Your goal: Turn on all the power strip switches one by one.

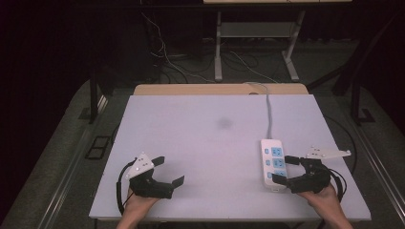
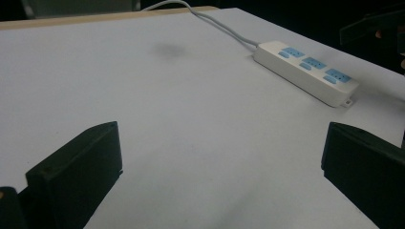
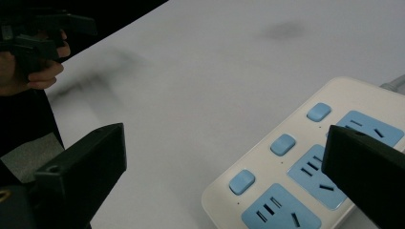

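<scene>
A white power strip (image 1: pixel 273 165) is lying flat on the white table (image 1: pixel 200 143), sitting toward 4 o'clock in the high view, its long side running from near to far. Three blue sockets are facing up along it, each with a small blue switch (image 3: pixel 282 144) beside it. Its grey cord (image 1: pixel 268 112) is running off toward 12 o'clock and dropping over the far edge of the table.

The right gripper (image 1: pixel 288 170) is hovering at the strip's near end, at about 4 o'clock, with its jaws standing wide apart and nothing between them; in the right gripper view one jaw is overlapping the sockets, and whether it is touching the strip I cannot tell. The right hand (image 1: pixel 328 196) is gripping it from behind.

The left gripper (image 1: pixel 168 171) is sitting at about 7 o'clock, well apart from the strip, jaws likewise spread wide over bare table, held by the left hand (image 1: pixel 138 202).

A faint dark smudge (image 1: pixel 224 123) is marking the table near the centre
</scene>
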